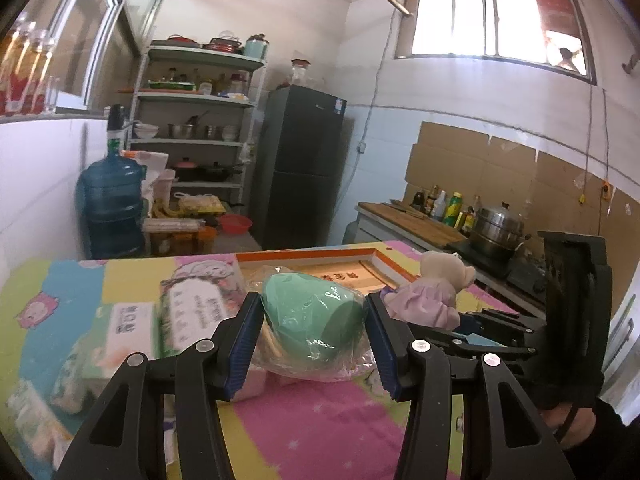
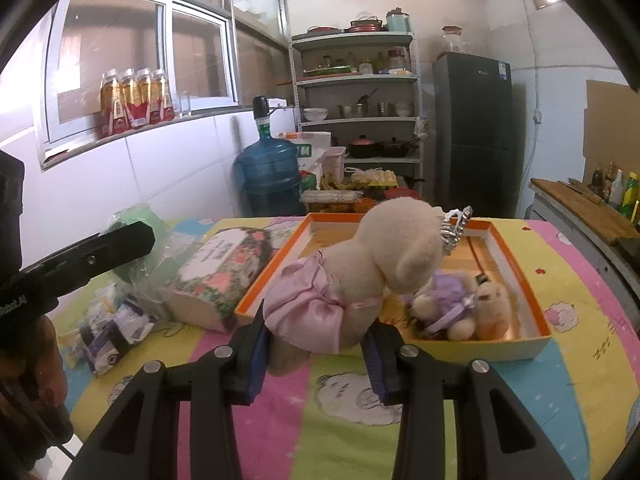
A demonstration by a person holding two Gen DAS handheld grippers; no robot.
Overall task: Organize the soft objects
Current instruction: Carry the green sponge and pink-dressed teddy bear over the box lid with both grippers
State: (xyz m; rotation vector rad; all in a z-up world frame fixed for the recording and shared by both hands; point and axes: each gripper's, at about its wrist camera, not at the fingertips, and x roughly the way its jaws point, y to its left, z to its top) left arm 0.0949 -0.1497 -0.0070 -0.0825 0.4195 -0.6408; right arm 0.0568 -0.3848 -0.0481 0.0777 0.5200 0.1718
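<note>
My left gripper (image 1: 310,336) is shut on a green soft object in clear plastic wrap (image 1: 316,320), held just above the table. My right gripper (image 2: 314,356) is shut on a cream plush bear in a pink dress (image 2: 352,276), held at the near edge of the orange-rimmed box (image 2: 516,276). The bear also shows in the left wrist view (image 1: 430,292). A smaller plush in a purple dress (image 2: 460,308) lies inside the box. The left gripper and the green object (image 2: 136,220) show at the left of the right wrist view.
A floral tissue pack (image 2: 224,272) lies left of the box, and small wrapped packs (image 2: 116,324) lie nearer the table's left edge. The table has a colourful cartoon cloth (image 2: 340,400). A kitchen counter (image 2: 580,216) stands to the right; shelves, a water jug and a fridge stand behind.
</note>
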